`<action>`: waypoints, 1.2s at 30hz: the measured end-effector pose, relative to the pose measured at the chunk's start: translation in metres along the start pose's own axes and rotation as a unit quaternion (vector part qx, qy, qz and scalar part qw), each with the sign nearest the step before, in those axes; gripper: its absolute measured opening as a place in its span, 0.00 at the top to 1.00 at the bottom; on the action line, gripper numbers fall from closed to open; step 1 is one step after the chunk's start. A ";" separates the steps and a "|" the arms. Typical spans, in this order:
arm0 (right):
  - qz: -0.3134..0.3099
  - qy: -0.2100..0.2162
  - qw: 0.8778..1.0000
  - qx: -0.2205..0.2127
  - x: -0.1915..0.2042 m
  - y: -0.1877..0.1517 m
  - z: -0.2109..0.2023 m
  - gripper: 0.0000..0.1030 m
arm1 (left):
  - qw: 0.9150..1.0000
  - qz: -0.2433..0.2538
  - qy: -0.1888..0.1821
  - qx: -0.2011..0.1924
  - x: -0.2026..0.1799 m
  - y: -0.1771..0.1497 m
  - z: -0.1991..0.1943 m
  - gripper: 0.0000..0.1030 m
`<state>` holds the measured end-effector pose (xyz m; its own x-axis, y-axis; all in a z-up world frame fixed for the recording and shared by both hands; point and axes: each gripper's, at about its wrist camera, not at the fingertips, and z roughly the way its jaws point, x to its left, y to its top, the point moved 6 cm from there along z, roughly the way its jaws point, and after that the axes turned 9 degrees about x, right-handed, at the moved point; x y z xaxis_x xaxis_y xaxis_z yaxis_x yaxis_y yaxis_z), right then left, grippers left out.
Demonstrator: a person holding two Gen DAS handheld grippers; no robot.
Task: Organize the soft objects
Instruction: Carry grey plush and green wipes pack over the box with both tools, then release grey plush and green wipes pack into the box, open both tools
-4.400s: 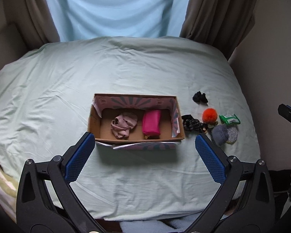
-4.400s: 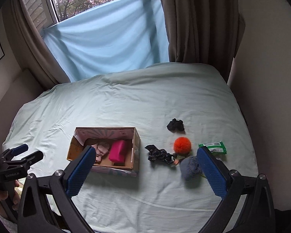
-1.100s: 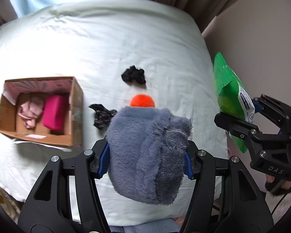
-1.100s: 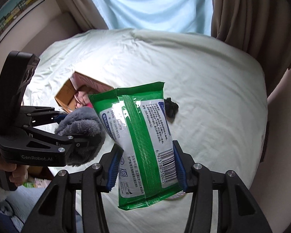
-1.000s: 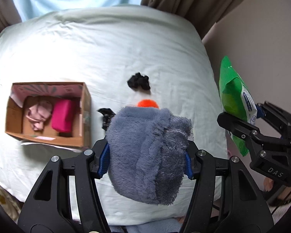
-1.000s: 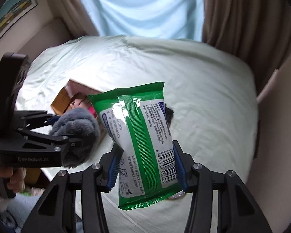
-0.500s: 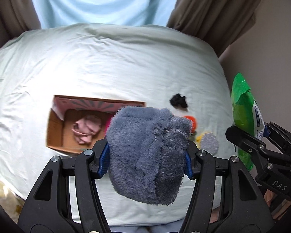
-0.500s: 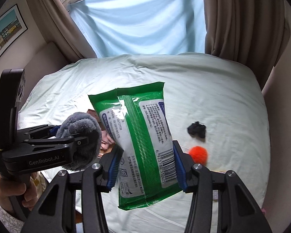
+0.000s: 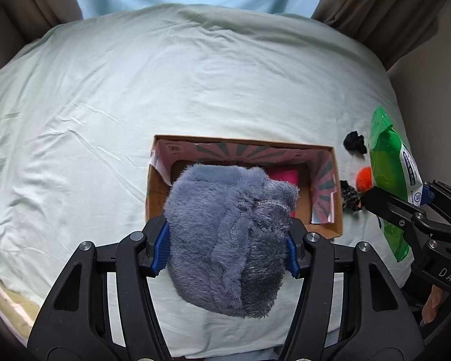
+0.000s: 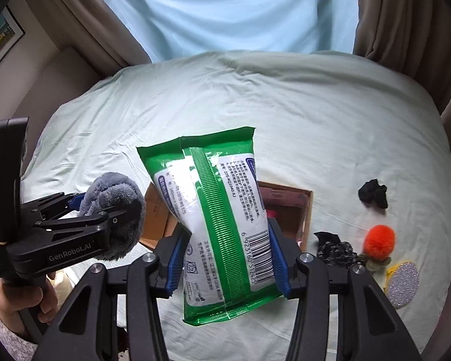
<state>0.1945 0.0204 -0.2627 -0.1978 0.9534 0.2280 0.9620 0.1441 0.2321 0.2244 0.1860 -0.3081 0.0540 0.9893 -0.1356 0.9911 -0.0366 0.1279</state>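
Observation:
My left gripper [image 9: 227,243] is shut on a grey fuzzy plush [image 9: 231,234] and holds it above the near edge of the cardboard box [image 9: 336,180]; the plush also shows in the right wrist view [image 10: 114,201]. A pink item [image 9: 285,176] lies in the box, mostly hidden by the plush. My right gripper [image 10: 225,258] is shut on a green wipes pack [image 10: 216,210], held in the air in front of the box [image 10: 306,210]. The pack also shows at the right of the left wrist view [image 9: 391,165].
On the pale green bed [image 9: 105,90], right of the box, lie a black scrunchie [image 10: 372,194], an orange pom-pom [image 10: 378,239], a dark patterned cloth [image 10: 333,248] and a glittery silver pad [image 10: 403,279]. Curtains [image 10: 406,15] and a wall stand behind the bed.
Both grippers have swung left with their loads. The box now sits directly under and ahead of the grey plush, and behind the wipes pack.

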 end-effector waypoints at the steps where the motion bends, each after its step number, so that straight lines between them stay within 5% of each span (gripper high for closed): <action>1: 0.002 0.002 1.000 0.009 0.003 0.003 0.011 0.56 | 1.000 0.000 0.002 0.008 0.005 0.001 0.010 0.46; 12: 0.044 0.017 0.990 0.130 0.010 0.018 0.133 0.56 | 0.994 -0.008 0.027 0.107 0.029 -0.008 0.126 0.46; 18: 0.054 0.030 0.981 0.182 0.006 0.016 0.176 0.56 | 0.994 0.009 0.037 0.104 0.025 -0.003 0.135 0.44; 21: 0.063 0.052 0.979 0.185 0.005 0.022 0.182 0.54 | 0.994 0.035 0.035 0.094 0.020 0.001 0.126 0.17; 22: 0.064 0.057 0.978 0.189 0.005 0.024 0.184 0.52 | 0.994 0.047 0.051 0.090 0.019 0.001 0.123 0.01; 23: 0.064 0.057 0.978 0.188 0.004 0.027 0.183 0.38 | 0.993 0.060 0.065 0.082 0.018 0.001 0.120 0.00; 24: 0.064 0.057 0.979 0.184 0.003 0.029 0.183 0.10 | 0.992 0.071 0.073 0.079 0.018 0.000 0.118 0.00; 25: 0.065 0.057 0.980 0.177 0.001 0.030 0.182 0.00 | 0.990 0.081 0.080 0.079 0.017 -0.002 0.117 0.00; 36: 0.059 0.058 0.985 0.154 -0.001 0.024 0.171 0.00 | 0.994 0.061 0.061 0.073 0.025 -0.012 0.100 0.00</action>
<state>0.2499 0.0680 -0.4193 -0.0841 0.9343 0.3464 0.9875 0.1245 -0.0961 0.2258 0.1967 -0.4117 0.1684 0.9857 -0.0057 0.9857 -0.1685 -0.0091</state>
